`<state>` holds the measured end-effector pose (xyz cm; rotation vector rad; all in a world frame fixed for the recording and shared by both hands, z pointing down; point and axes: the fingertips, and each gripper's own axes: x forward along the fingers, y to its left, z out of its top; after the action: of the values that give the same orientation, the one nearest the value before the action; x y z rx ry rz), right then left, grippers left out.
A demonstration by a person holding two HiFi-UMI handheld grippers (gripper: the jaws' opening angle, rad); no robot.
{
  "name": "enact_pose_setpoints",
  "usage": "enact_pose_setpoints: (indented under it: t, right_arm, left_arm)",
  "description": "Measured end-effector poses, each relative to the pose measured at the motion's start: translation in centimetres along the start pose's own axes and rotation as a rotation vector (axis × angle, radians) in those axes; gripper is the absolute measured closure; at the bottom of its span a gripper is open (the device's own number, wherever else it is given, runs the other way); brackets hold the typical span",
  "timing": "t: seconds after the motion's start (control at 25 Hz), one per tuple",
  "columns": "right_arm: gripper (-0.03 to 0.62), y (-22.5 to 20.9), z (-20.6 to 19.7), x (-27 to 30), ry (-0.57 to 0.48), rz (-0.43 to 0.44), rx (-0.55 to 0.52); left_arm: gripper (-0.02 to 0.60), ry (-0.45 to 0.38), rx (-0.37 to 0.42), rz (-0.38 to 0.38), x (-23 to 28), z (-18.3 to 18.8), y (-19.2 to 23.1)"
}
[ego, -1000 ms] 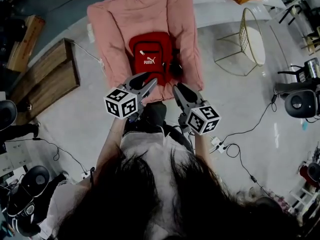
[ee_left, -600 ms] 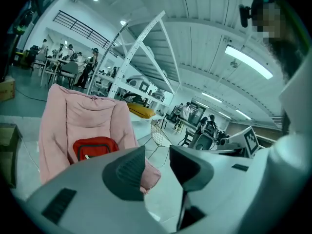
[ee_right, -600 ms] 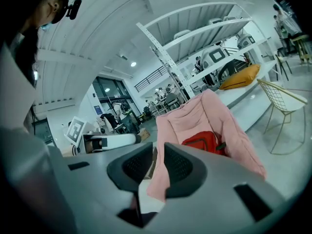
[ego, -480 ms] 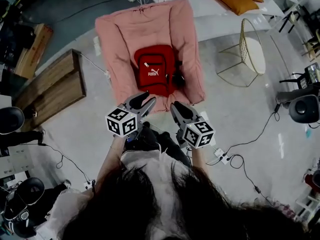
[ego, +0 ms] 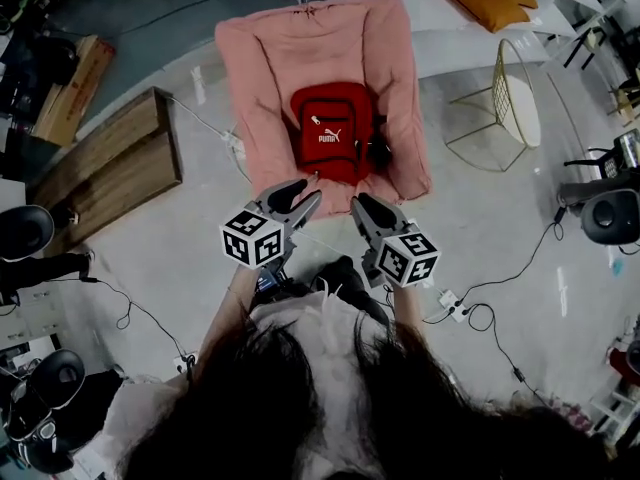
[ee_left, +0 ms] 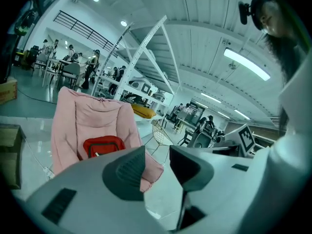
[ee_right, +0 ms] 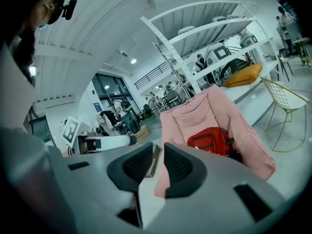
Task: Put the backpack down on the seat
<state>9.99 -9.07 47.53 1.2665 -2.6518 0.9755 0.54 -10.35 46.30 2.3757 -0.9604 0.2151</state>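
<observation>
While the red backpack [ego: 335, 128] rests on the pink seat [ego: 262, 63], against its backrest, the left tongs [ego: 300, 198] stand spread and empty. The right tongs [ego: 367, 208], jaws just closing, remain slightly parted and empty. Risk: unsupported, the backpack may slump off the seat's front edge.

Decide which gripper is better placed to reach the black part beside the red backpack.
Right. The black part lies on the backpack's right side, straight ahead of the right gripper, whose jaws have just been closing on nothing. The left gripper would have to cross the backpack.
</observation>
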Motion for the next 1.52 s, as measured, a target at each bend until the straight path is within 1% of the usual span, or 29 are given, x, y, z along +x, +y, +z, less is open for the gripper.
enact_pose_setpoints:
  t: [0.16,0.36,0.6,0.76,0.88,1.16,1.52]
  right_arm:
    - [0.511,3.8,-1.3,1.9,-0.005,-0.006,0.015]
    - [0.511,9.5,-3.5,3.8,-0.030,-0.015,0.062]
    - [0.511,14.9,-6.8,4.5,-0.034,-0.048,0.038]
    - [0.511,17.9,-9.0,4.3,-0.036,-0.067,0.024]
    - [0.511,19.6,-10.4,4.0,-0.040,-0.080,0.021]
    - [0.511,22.4,-12.7,2.4,-0.059,-0.119,-0.011]
    - [0.512,24.1,-14.5,0.0,-0.070,-0.162,-0.055]
  left_arm:
    - [0.414,0.000,0.012,-0.019,-3.9,-0.5,0.8]
    - [0.414,0.010,0.014,-0.037,-9.5,-1.8,2.6]
    - [0.414,-0.003,0.023,-0.073,-15.0,-3.0,4.5]
    - [0.414,-0.018,-0.007,-0.120,-17.9,-4.0,4.7]
    - [0.414,-0.025,-0.018,-0.148,-19.3,-4.9,4.4]
    - [0.414,-0.008,0.007,-0.201,-21.3,-7.1,3.0]
    - [0.414,-0.017,0.025,-0.224,-22.9,-8.5,1.3]
